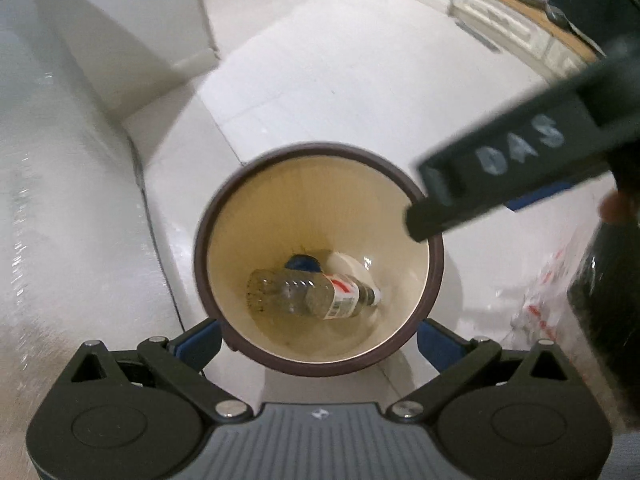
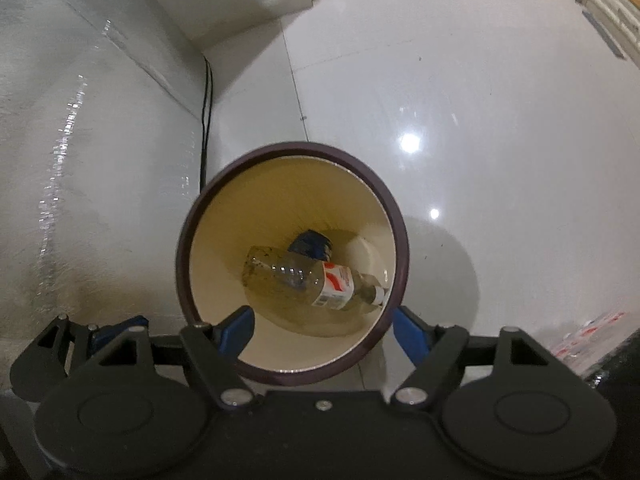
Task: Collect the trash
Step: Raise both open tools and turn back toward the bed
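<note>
Lying in bin [image 2: 208, 208] btm, bottle [image 2: 316, 280] well below right gripper [image 2: 320, 332]; fingers spread, nothing between.

The shiny white tiled floor [image 2: 480, 100] holds a round cream bin with a dark brown rim [image 2: 192, 216]. A crinkly clear plastic wrapper with red marks [image 1: 536, 300] lies nearby.

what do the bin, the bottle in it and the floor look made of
Bin: probably plastic, with a smooth cream inner wall, a faint sheen and a dark brown rim.
Bottle: clear thin plastic, likely PET; you see through its ribbed body, and it has a printed red and white label.
Floor: glossy pale tile, with sharp lamp reflections and a grout line.
</note>
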`<state>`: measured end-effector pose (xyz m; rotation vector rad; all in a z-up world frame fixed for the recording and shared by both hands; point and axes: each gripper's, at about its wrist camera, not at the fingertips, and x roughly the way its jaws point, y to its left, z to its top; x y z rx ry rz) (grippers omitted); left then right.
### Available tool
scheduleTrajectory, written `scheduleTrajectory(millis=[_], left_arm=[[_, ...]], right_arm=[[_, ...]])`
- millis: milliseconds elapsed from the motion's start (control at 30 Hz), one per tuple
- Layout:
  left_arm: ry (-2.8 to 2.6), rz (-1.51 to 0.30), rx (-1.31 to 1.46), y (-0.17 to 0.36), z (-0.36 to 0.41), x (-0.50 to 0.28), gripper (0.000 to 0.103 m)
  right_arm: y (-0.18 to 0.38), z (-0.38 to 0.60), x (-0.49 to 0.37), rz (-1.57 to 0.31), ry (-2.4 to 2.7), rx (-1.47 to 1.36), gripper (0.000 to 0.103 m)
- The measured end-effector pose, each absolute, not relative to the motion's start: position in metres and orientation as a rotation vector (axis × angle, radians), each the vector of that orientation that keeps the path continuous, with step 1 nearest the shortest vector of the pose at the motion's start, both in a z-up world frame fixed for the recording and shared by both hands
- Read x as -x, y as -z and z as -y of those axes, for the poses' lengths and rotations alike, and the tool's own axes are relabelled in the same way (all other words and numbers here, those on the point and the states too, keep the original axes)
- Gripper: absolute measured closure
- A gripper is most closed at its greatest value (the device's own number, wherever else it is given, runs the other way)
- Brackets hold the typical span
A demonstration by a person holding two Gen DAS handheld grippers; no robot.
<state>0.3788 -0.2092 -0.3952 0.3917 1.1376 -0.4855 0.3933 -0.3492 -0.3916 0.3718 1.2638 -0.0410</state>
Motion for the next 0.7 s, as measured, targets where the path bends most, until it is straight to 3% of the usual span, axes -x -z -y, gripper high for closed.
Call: scheduleTrajectory(millis=[267, 700], left_arm=[[0.365, -1.134, -0.295, 0.346, 0.186, -0.352, 0.0], [0.235, -1.056, -0.185, 0.257, 0.148, -0.291, 0.0]], right_arm=[[0.348, 0.362, -0.346, -1.191, 0.075, -0.328, 0.004], [0.268, 0.359, -0.271, -1.042, 0.116, -0.236, 0.0]])
